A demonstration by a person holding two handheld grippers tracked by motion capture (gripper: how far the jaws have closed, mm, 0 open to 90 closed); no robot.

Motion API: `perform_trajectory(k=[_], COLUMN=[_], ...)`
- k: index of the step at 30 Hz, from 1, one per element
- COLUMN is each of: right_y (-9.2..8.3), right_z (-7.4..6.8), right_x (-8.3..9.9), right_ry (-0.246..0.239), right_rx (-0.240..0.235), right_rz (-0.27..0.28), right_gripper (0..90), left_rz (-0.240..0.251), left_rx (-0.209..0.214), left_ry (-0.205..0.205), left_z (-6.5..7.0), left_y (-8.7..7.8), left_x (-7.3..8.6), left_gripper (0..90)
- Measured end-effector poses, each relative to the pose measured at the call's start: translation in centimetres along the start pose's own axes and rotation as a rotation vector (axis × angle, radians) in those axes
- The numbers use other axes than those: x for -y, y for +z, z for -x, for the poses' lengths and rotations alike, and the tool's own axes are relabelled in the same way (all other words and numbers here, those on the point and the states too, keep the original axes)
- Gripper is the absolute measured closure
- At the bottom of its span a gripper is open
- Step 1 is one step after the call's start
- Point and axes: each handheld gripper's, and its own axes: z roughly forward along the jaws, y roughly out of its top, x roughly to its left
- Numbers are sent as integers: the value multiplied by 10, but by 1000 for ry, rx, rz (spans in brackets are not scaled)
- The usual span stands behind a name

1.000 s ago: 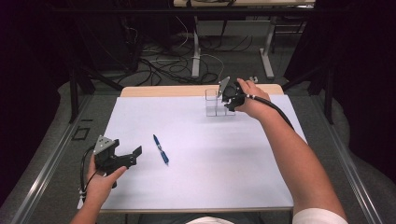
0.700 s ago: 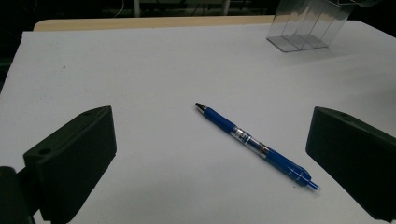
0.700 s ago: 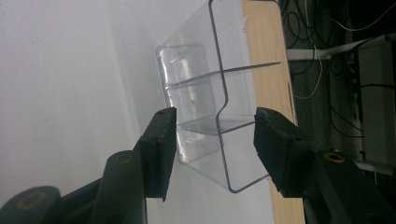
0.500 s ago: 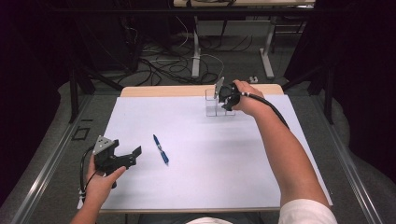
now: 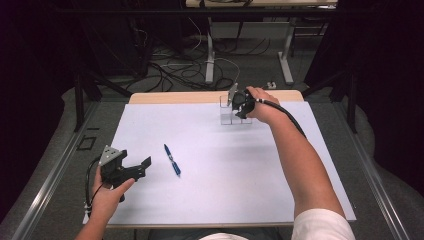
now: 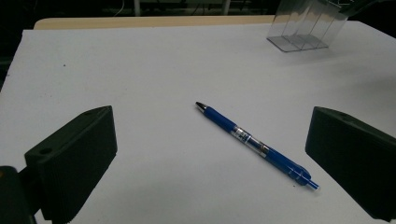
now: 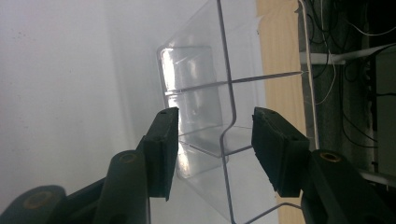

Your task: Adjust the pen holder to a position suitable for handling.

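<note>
A blue pen (image 6: pixel 252 142) is lying on the white sheet (image 5: pixel 210 190), ahead of and between the fingers (image 6: pixel 74 158) of the left gripper (image 6: pixel 210 154), touching neither. A clear divided holder (image 7: pixel 205 116) is standing just ahead of the fingers (image 7: pixel 163 149) of the right gripper (image 7: pixel 212 144), one wall reaching into their gap. Cables (image 5: pixel 175 75) are trailing far beyond.

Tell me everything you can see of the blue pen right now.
The blue pen is a retractable ballpoint with a blue grip, a clear middle section, a blue rear part with a clip and a blue push button. It lies flat and diagonal on the white table cover, left of centre. Nothing touches it. The open left gripper sits just beside it, pen framed between its jaws in the left gripper view.
</note>
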Motion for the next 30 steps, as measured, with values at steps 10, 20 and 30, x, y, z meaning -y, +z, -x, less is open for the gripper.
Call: perform_trajectory(k=[10, 20, 30], right_y=[5, 1, 0], right_z=[-3, -4, -9], right_x=[-3, -4, -6], right_ry=[-8, 0, -46], right_rx=[-46, -66, -60], right_rz=[-19, -25, -20], right_gripper=[556, 672, 866], left_rz=[0, -1, -3], left_rx=[-1, 0, 3], left_ry=[-4, -2, -4], left_z=[0, 1, 2], left_y=[0, 0, 1], left_x=[0, 0, 0], left_gripper=[24, 28, 31])
